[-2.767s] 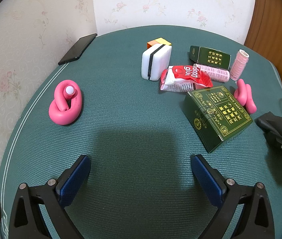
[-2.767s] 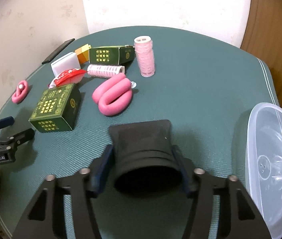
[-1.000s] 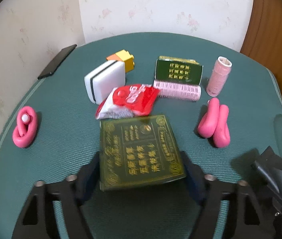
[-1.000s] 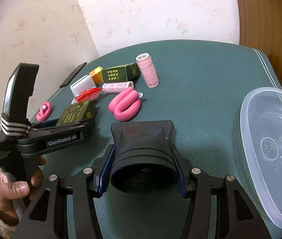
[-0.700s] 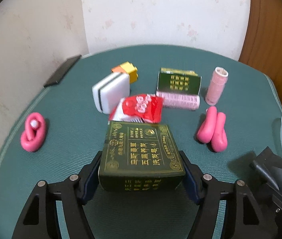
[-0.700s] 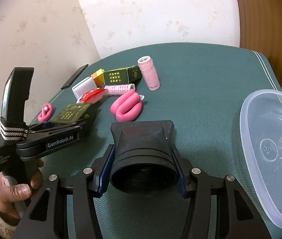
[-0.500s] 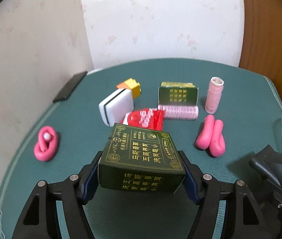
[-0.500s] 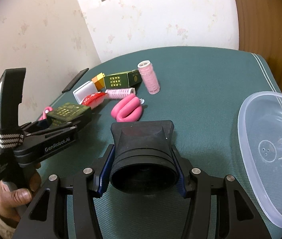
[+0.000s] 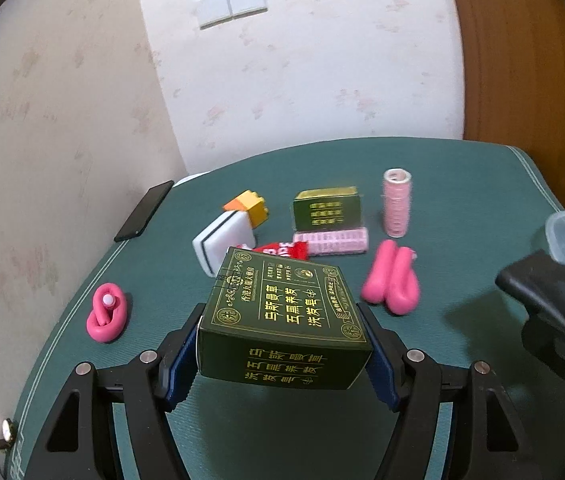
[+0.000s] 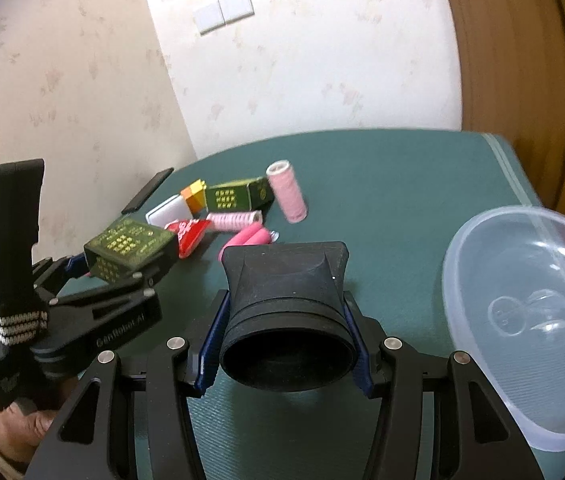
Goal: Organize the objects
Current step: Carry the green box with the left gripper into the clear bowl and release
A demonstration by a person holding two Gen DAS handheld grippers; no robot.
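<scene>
Left wrist view showed my left jaws (image 9: 284, 354) clenched on the dark green gold-lettered cardboard box (image 9: 284, 320), lifted above the green-covered counter (image 9: 462, 184). My right jaws (image 10: 284, 356) gripped a black rubber cup-shaped hood (image 10: 286, 320), seemingly clear of the counter, beside the clear plastic bowl (image 10: 522, 320).

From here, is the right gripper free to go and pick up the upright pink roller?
Probably not yet. The right gripper is already shut on the black hood, so its jaws are occupied. The path to the upright pink roller looks open, but the hood would have to go down first, perhaps into the clear container.
</scene>
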